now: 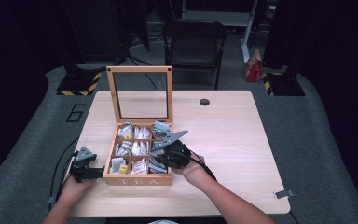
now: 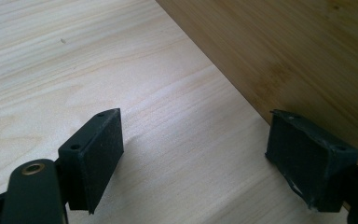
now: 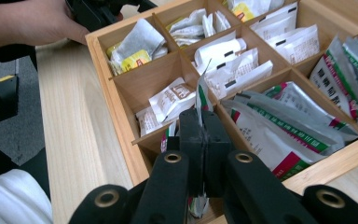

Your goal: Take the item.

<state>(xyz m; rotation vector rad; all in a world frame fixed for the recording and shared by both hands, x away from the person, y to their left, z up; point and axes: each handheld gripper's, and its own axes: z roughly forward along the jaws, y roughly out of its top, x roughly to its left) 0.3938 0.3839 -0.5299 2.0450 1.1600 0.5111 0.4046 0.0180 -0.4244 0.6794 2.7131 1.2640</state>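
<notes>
So the right gripper [image 3: 200, 135] is clamped on 1 tea packet [image 3: 201, 95] over the wooden tea box [image 1: 137, 179], center frame, while the left gripper [image 2: 193, 154] sits wide open against the box's left side.

Background only: light wood surface [image 1: 242, 140] on grey floor [image 1: 326, 140], round dark hole [image 1: 204, 101] in the surface near its far edge. Black folding chair [image 1: 193, 44] just behind the surface, facing it. Two black stand bases with yellow-black hazard tape, one far left [image 1: 80, 83], one far right [image 1: 283, 83]. Small red carton [image 1: 253, 67] on the floor near the right base. Number 6 marked on the floor [image 1: 76, 112] left of the surface. Metal clip [image 1: 283, 193] at the surface's near right corner
</notes>
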